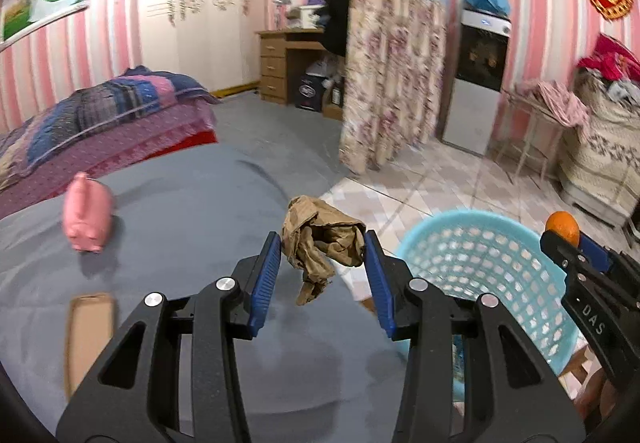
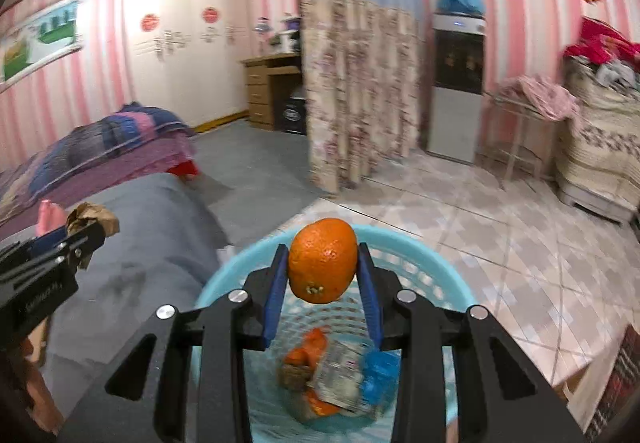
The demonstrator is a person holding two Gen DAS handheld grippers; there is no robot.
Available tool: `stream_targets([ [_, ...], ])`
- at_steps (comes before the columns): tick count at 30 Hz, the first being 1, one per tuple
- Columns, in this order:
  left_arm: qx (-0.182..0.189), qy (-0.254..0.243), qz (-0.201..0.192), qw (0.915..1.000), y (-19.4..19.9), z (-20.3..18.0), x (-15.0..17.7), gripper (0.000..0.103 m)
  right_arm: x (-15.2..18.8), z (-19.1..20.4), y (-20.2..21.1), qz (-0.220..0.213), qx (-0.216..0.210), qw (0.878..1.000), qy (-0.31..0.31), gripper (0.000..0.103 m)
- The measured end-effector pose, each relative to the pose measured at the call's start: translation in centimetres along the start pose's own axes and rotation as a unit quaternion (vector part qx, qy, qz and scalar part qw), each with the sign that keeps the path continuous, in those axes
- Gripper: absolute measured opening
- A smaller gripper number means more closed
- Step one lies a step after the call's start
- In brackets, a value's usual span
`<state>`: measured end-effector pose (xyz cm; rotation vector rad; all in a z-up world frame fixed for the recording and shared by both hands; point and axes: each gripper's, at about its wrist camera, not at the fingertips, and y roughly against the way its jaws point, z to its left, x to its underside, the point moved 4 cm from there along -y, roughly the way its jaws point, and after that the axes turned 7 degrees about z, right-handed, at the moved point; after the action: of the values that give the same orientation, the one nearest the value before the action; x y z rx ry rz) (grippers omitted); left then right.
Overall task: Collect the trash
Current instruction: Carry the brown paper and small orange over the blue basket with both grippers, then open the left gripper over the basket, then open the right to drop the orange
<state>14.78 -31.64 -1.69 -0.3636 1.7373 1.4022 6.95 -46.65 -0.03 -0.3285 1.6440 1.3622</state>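
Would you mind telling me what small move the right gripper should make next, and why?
Probably open the right gripper: its fingers clamp the orange directly above the blue basket, which already holds trash, so it should fall in.

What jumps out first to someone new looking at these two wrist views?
The orange, pinched in the right gripper directly above the light blue basket that already holds scraps. Next, the crumpled brown paper held in the left gripper over the edge of the grey bed cover, beside the basket. A pink pig figure sits further left on the cover.
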Motion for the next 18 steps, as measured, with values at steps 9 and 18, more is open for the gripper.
stream_targets([
  [9, 0.062, -0.029, 0.052, 0.9963, -4.8, -5.6, 2.3, 0.042, 1.4, -5.6, -2.2, 0.033, 0.041, 0.996, -0.069, 0.034],
  [18, 0.050, -0.027, 0.031, 0.9979, -4.6, -5.5, 1.9, 0.078, 2.2, -6.8, -3.1, 0.042, 0.049, 0.996, -0.067, 0.034],
])
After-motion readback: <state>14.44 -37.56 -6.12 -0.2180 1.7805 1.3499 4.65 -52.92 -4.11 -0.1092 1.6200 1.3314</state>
